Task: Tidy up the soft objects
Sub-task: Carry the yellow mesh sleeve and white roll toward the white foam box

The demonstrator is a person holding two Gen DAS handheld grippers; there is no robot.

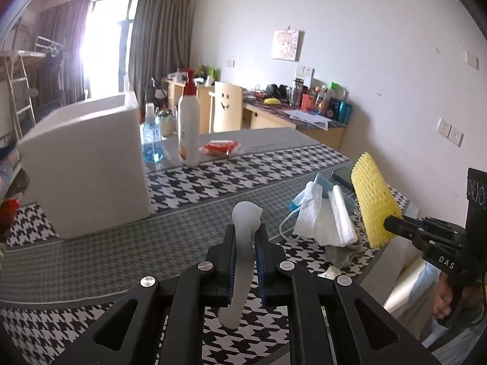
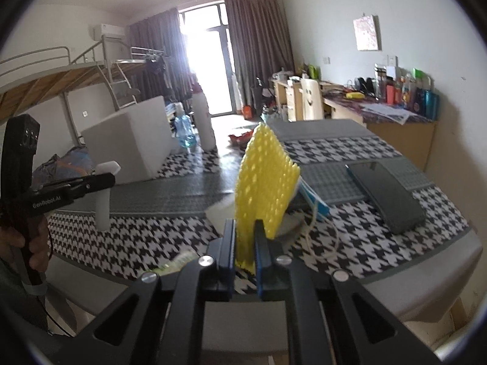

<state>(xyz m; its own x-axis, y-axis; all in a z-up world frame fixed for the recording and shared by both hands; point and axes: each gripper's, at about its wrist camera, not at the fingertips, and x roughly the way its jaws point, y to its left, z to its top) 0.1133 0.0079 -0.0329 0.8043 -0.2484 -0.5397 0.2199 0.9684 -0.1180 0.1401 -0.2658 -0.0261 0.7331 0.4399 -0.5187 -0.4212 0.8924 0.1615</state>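
Left gripper point(image 1: 245, 243): clamped on white foam tube point(image 1: 243, 261), above surface point(image 1: 91, 261). Right gripper point(image 2: 245, 243): clamped on yellow foam net point(image 2: 263, 182). Step: carry. Next: drop into white foam box point(image 1: 82, 164).

ahead of your left gripper point(image 1: 245, 243) the grey band of the table point(image 1: 91, 261) lies bare up to the white foam box point(image 1: 85, 164), which walls off the left. the white bottle point(image 1: 188, 124) and blue bottle point(image 1: 151, 141) block the far lane just beside it. to the right, folded tissues point(image 1: 322, 216) and a cable crowd the surface near your right gripper point(image 2: 245, 237); beyond, a dark phone point(image 2: 386, 194) lies flat.
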